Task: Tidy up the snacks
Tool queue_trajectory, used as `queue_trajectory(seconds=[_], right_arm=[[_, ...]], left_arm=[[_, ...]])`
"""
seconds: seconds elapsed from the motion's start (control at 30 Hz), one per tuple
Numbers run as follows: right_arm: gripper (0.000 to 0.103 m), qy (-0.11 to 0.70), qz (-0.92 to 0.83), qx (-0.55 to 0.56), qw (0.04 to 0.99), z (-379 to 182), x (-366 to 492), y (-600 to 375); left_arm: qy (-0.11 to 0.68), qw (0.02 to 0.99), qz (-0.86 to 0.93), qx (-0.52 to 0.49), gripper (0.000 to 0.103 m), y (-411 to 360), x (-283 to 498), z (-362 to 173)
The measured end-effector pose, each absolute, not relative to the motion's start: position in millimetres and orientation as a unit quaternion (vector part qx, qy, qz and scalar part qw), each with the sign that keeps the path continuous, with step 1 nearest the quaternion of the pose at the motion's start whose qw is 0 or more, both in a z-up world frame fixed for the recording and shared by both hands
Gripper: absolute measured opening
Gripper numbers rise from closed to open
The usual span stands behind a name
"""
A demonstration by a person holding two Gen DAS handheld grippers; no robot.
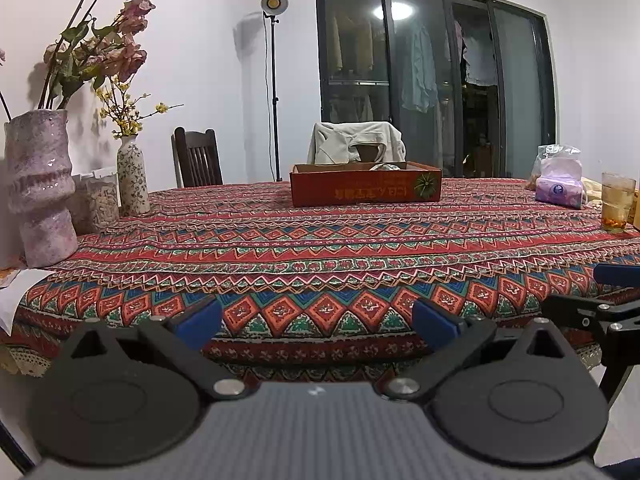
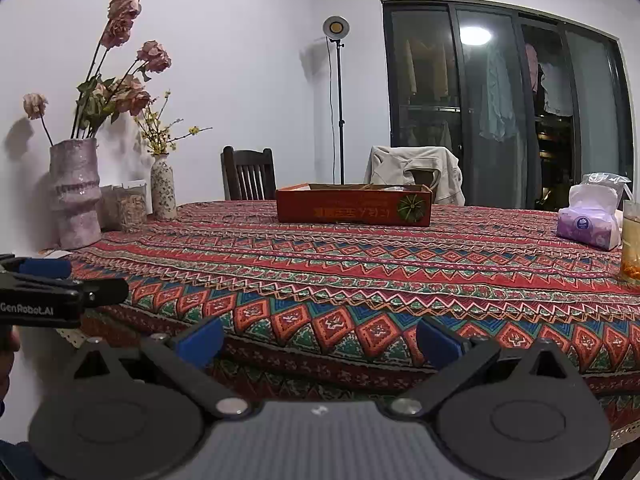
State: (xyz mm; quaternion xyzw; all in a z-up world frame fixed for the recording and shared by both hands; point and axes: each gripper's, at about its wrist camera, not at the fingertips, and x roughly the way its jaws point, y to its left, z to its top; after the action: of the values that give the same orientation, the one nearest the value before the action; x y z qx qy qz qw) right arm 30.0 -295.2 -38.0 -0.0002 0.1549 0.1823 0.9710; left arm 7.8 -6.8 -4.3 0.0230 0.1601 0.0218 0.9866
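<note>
A low orange-red cardboard box (image 1: pixel 366 188) (image 2: pixel 354 208) stands at the far side of the patterned tablecloth; something pale shows just above its rim. My left gripper (image 1: pixel 318 322) is open at the table's near edge, with nothing between its blue pads. My right gripper (image 2: pixel 320 342) is open too, also at the near edge and empty. The right gripper's fingers (image 1: pixel 616 274) show at the right edge of the left wrist view. The left gripper's fingers (image 2: pixel 46 268) show at the left edge of the right wrist view.
Two vases with dried flowers (image 1: pixel 40 184) (image 1: pixel 132 176) and a clear jar (image 1: pixel 98 200) stand at the left. A tissue pack (image 1: pixel 560 190), a plastic bag and a glass of drink (image 1: pixel 616 202) sit at the right. Two chairs stand behind the table, one draped with a jacket (image 1: pixel 356 142).
</note>
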Motion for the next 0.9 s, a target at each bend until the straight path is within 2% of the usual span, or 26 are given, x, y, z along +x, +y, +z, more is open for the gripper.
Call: queue_trajectory(seconds=[0.9], right_arm=[[0.103, 0.157, 0.181, -0.001, 0.971, -38.9, 30.0, -295.6]], left_arm=[[0.162, 0.986, 0.019, 0.023, 0.103, -5.2, 7.9, -2.4]])
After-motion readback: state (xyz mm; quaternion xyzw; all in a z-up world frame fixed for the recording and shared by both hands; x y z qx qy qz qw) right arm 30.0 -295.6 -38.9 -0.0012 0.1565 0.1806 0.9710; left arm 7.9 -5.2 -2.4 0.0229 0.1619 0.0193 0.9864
